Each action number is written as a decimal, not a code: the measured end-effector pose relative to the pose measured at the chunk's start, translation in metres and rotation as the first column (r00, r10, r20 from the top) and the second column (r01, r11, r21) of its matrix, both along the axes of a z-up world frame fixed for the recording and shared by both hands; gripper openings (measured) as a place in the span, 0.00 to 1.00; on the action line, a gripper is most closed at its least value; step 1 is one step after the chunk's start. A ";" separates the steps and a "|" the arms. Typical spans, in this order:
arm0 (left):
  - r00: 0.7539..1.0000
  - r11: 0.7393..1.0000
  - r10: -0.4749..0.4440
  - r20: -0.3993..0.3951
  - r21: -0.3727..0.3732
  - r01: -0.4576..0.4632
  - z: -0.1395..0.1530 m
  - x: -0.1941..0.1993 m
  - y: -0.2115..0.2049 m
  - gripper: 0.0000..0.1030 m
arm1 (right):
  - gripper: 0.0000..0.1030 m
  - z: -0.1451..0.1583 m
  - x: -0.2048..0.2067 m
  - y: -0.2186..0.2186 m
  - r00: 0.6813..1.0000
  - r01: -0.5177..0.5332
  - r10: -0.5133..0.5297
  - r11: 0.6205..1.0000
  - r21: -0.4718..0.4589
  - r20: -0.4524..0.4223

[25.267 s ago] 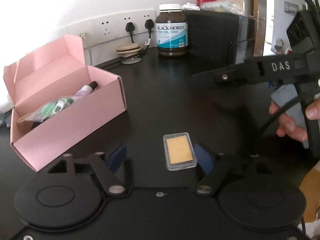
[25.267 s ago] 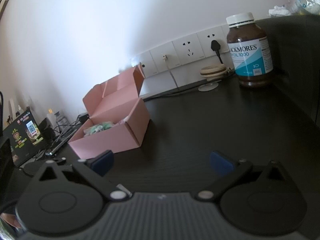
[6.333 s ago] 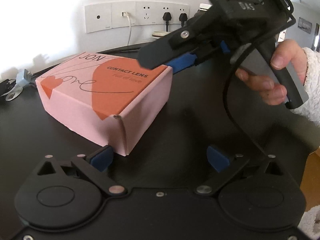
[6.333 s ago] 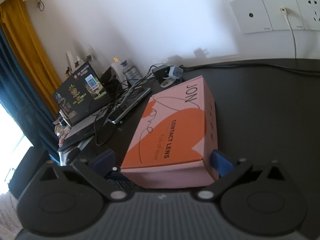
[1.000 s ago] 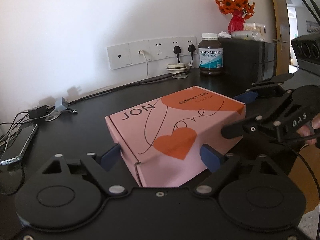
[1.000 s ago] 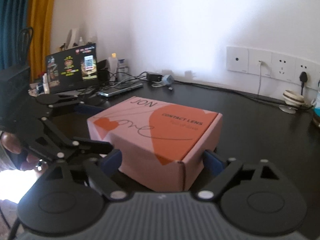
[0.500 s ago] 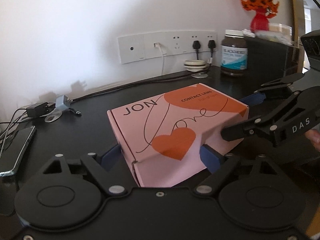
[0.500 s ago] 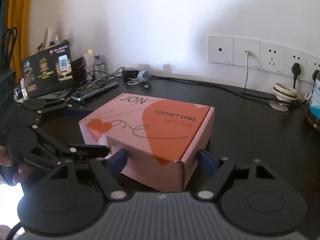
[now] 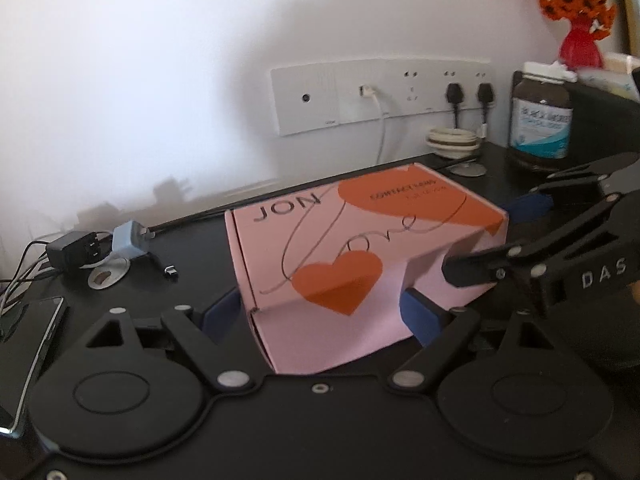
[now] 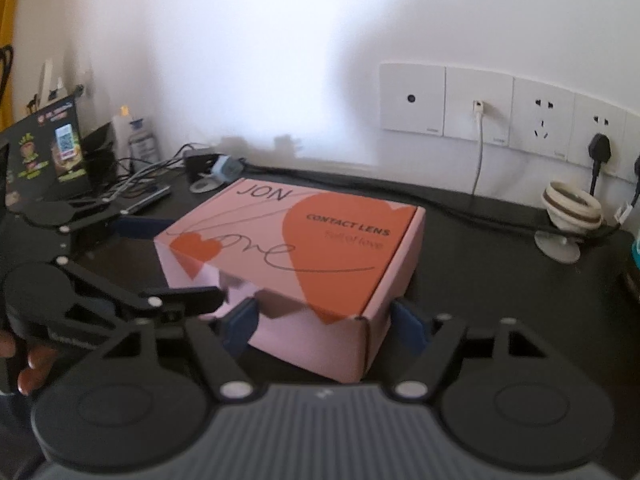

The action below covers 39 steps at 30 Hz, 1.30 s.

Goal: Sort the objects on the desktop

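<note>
Box: pink box (image 9: 360, 248) lay closed, a corner wedged between each gripper's pads.
Left gripper (image 9: 320, 314): spread, straddling 1 corner.
Right gripper (image 10: 320, 326): spread likewise, equally near.

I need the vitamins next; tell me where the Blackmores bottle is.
In the left wrist view, the Blackmores bottle stands far right by the wall, beside the coiled white cable.

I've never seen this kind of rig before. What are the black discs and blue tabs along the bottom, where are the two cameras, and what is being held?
There is no robot: a person holds a two-finger gripper in each hand, with a fisheye camera on each looking along its fingers. The discs and blue tabs are that gripper's own parts. The left gripper and the right gripper each straddle a corner of the closed pink box on the black desk. Each view also shows the other gripper. Whether the fingers press the box, I cannot tell. A supplement bottle and chargers stand nearby.
</note>
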<state>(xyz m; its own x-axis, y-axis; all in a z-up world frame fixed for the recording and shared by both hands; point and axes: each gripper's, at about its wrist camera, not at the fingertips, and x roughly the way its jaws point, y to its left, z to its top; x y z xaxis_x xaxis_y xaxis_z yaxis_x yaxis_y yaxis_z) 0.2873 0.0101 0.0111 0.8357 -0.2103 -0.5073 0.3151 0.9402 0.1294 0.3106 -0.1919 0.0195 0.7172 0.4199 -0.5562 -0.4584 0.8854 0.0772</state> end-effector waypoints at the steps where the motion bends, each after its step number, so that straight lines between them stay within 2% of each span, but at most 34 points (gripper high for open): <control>1: 1.000 1.000 0.009 -0.006 -0.008 -0.009 -0.001 0.004 0.000 0.85 | 0.69 -0.001 0.004 0.001 1.000 0.009 -0.009 1.000 0.006 -0.001; 4: 0.999 0.998 0.029 -0.038 -0.046 -0.030 -0.007 0.011 0.005 0.84 | 0.68 -0.004 0.011 0.001 0.999 0.041 -0.041 0.998 0.040 -0.007; 12: 0.993 0.989 0.103 -0.050 -0.103 -0.108 -0.001 -0.001 0.013 0.86 | 0.68 -0.012 0.008 -0.001 0.995 0.095 -0.094 0.994 0.061 -0.011; 14: 0.990 0.985 0.134 -0.050 -0.106 -0.139 0.001 -0.007 0.014 0.91 | 0.78 -0.010 0.007 -0.001 0.992 0.128 -0.128 0.990 0.060 -0.003; 17: 0.985 0.979 0.168 -0.038 -0.113 -0.171 0.008 -0.020 0.015 0.92 | 0.87 -0.005 0.001 -0.003 0.980 0.196 -0.198 0.979 0.061 0.024; 20: 0.984 0.974 0.177 -0.020 -0.138 -0.178 0.019 -0.035 0.019 0.96 | 0.90 0.002 -0.007 -0.010 0.974 0.224 -0.226 0.970 0.089 0.010; 23: 0.980 0.975 0.196 0.028 -0.114 -0.192 0.029 -0.048 0.018 1.00 | 0.96 0.009 -0.023 -0.013 0.972 0.231 -0.234 0.969 0.091 0.026; 26: 0.974 0.972 0.225 0.014 -0.074 -0.224 0.033 -0.054 0.017 1.00 | 0.97 0.015 -0.036 -0.012 0.971 0.234 -0.237 0.969 0.073 0.036; 34: 0.960 0.958 0.269 -0.082 -0.077 -0.275 0.013 -0.091 0.027 1.00 | 0.99 0.014 -0.082 -0.012 0.959 0.282 -0.281 0.959 0.033 -0.023; 39: 0.957 0.954 0.281 -0.074 -0.085 -0.287 0.004 -0.117 0.030 1.00 | 0.99 0.008 -0.111 -0.017 0.953 0.301 -0.298 0.952 0.061 -0.051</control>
